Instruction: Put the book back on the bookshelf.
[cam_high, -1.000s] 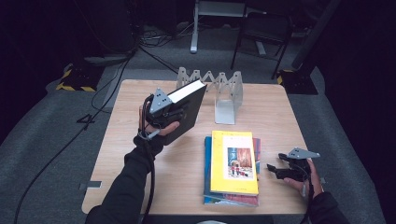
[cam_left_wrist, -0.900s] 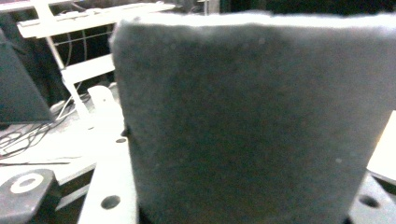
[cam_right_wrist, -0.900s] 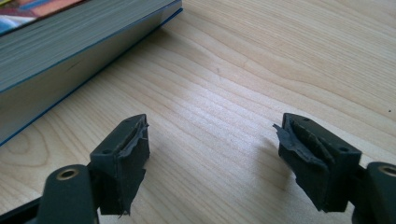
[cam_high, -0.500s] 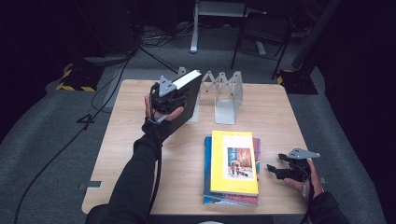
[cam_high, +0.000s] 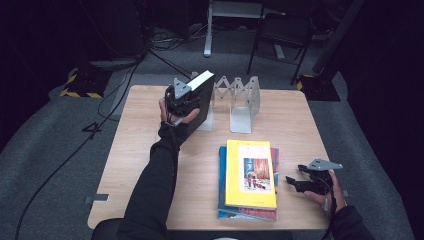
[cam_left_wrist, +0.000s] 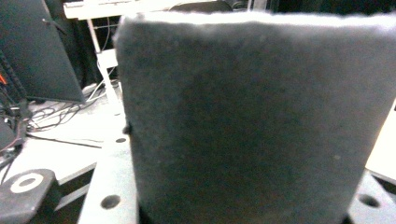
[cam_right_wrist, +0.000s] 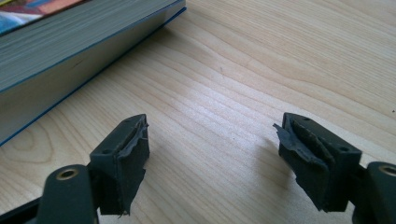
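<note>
From the high view, the left tongs (cam_high: 187, 100) are clamping a thick black hardcover book with white page edges (cam_high: 202, 92), holding it tilted just above the left end of the silver zigzag metal book rack (cam_high: 239, 100) at the far side of the light wooden table (cam_high: 135, 165). The right tongs (cam_high: 300, 183) are resting near the table's right edge, just beside a stack of flat books topped by a yellow paperback (cam_high: 250, 172), and are holding nothing.

In the left gripper view, the dark cover of the black book (cam_left_wrist: 252, 126) is filling the space between the jaws, with a strip of the rack's perforated metal base (cam_left_wrist: 109, 186) showing underneath. This closeness is something the high view is not giving: the book's lower edge is sitting right over the base.

In the right gripper view, the two padded jaws are standing well apart over bare wood (cam_right_wrist: 224, 102), and the stack's page edges (cam_right_wrist: 70, 51) are lying off to one side, untouched.

Judging from here, the book could be catching on a rack divider while tilted, or slipping in the grip, since it is heavy and held near one end. A hard nudge could also be pushing the light rack off toward the far edge.
</note>
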